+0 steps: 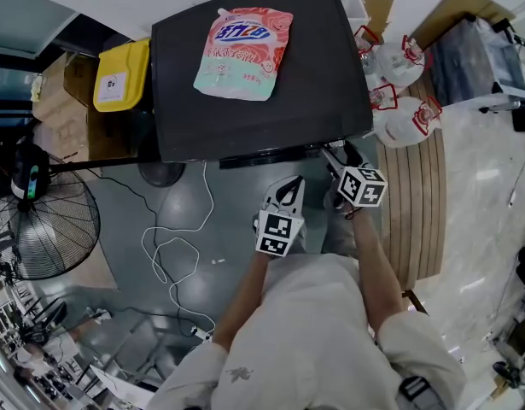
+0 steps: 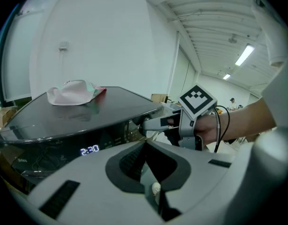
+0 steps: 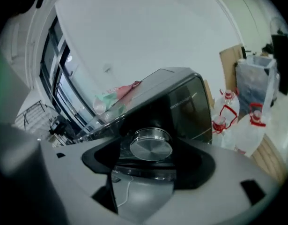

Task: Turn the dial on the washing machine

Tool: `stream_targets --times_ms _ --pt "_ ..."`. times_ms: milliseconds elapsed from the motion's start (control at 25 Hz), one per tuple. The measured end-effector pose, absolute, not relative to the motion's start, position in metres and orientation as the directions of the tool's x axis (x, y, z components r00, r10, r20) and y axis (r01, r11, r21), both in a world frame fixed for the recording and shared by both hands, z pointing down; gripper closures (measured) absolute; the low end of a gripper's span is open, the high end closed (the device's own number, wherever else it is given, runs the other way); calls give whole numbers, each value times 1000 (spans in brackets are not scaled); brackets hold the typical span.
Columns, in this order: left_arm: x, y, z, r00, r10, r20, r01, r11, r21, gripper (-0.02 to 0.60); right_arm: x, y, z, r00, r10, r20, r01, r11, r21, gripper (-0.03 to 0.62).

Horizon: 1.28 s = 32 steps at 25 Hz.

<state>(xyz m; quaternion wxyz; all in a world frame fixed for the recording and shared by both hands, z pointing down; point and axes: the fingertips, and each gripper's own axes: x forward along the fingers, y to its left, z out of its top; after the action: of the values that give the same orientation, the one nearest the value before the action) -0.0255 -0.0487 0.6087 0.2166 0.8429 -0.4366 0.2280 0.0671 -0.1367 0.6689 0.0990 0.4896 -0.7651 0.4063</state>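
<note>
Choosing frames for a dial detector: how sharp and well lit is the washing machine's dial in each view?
Right gripper view: round silver metal dial sharp, softly lit, edges fisheye-bent. Left gripper view: dark front panel shadowed, dial indistinct. Head view: dial hidden below the glossy black machine top.

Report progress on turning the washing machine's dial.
Done: the right gripper is at the dial, and the display is lit, reading 2:30. In hand: its jaws stand apart around the dial, not gripping. The left gripper is shut and empty. Left: whether the dial has been turned enough can't be told.
</note>
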Motion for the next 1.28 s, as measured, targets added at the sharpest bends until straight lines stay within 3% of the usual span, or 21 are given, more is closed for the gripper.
stream_targets --times_ms 560,640,1280 --pt "-30 -46 609 509 -641 575 -839 -518 166 568 68 -135 673 -287 -704 650 -955 264 -136 280" --pt "-31 -45 609 507 -642 575 -840 -516 165 568 70 -135 673 -271 -705 655 -960 247 -131 312" --pt "-31 -45 608 501 -651 570 -846 -507 164 568 72 -135 674 -330 -692 642 -942 194 -276 316"
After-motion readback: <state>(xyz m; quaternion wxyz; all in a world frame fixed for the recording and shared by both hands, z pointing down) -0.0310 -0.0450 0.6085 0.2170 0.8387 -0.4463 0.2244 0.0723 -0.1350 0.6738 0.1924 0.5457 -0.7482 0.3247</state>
